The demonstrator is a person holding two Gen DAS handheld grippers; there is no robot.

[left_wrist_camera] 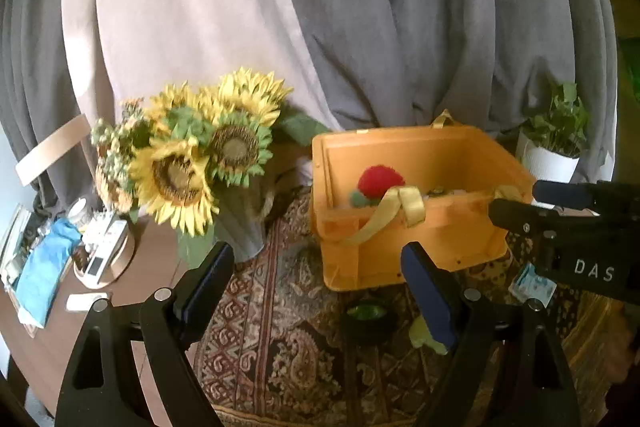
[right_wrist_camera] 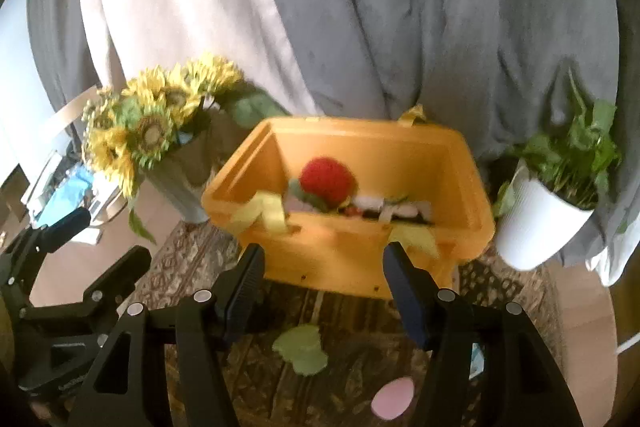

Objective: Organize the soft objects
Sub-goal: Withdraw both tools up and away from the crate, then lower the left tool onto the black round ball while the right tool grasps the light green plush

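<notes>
Grippers poised over loose soft pieces

Left gripper and right gripper both hang released, nothing between their jaws. The green soft piece lies on the patterned rug just below the right fingers, nearer that hand, short of the orange bin. Only the right view shows the pink piece; the left view alone shows a dark cup.
</notes>
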